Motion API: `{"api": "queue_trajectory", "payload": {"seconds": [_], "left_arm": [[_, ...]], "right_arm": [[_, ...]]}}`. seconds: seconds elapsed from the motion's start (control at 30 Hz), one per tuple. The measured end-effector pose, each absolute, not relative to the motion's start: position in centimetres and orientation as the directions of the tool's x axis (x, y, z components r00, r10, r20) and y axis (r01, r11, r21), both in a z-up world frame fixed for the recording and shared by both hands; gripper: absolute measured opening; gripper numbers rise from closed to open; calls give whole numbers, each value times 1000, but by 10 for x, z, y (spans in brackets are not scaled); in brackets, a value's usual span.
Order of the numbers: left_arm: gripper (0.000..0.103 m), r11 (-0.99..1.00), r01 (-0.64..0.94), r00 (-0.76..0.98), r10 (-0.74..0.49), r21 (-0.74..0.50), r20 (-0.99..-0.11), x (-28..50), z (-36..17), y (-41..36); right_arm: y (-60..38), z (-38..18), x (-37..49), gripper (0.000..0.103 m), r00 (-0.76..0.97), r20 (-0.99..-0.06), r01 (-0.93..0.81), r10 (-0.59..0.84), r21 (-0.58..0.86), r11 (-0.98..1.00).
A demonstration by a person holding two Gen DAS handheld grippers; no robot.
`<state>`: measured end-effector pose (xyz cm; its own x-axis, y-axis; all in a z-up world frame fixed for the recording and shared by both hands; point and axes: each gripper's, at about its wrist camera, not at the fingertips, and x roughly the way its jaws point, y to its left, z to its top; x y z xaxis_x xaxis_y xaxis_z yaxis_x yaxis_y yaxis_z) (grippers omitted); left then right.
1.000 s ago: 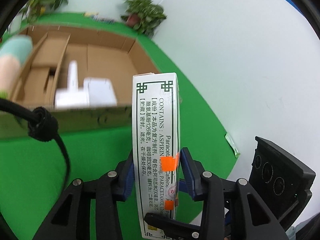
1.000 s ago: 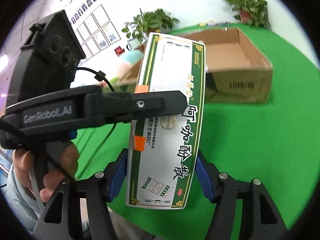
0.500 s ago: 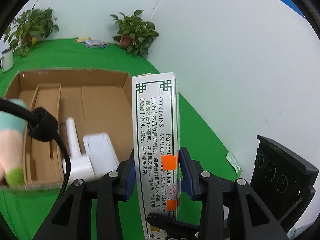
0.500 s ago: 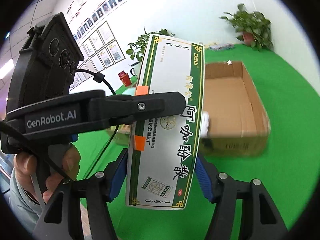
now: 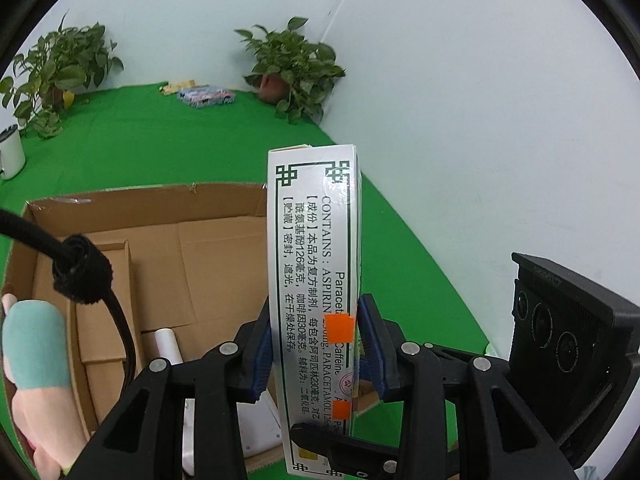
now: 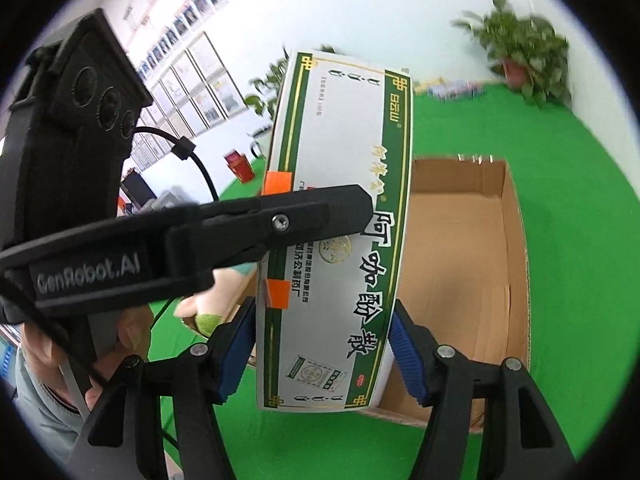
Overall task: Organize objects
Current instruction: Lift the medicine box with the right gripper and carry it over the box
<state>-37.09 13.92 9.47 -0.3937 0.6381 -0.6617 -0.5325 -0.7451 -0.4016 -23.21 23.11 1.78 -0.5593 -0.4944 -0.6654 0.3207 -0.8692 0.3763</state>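
Green table; wide, mostly bare, two potted plants against the far wall, a white mug at the left edge.

Carton on the table; open top, brown, a cardboard divider down its left side. A second ago it sat farther off and higher in both views; now its near rim runs under the grippers and the interior fills the lower left of the left wrist view; both hands have carried their load up and over toward it.

Inside the carton: a white device with a handle, low and partly hidden behind the left fingers; a pink-and-teal plush toy at the carton's left wall, whether inside or just outside I cannot tell.

Medicine box; tall, white and green, Chinese lettering, orange tape tabs; held upright in the air, near the carton's rim, touching nothing but the grippers. Its pose between the fingers is unchanged across the three moments.

Left gripper; blue pads pressed on the box's narrow sides; clamped. Jaw gap eased slightly tighter over the second, box staying put.

Right gripper; spans the box's broad face from below; pads at its two edges, seemingly gripping; gap steady.

Reading: transport phase nearly done; box looks about to go over the free right-hand part of the carton; lowering and release remain.

Risk: two grips on one box; uneven release could tilt it.
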Motion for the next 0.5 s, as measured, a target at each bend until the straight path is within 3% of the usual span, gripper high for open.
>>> {"api": "queue_trajectory", "payload": {"seconds": [0.33,0.5], "left_arm": [[36,-745,-432,-232,636,-508,-736,-430,9,169],[37,-733,-383,-146,649,-562,-747,-444,-25,176]], "right_arm": [[252,-37,-272,62,-427,-761,242,-489,425,-872],[256,-58,-279,62,-375,-819,223,-434,374,-900]]}}
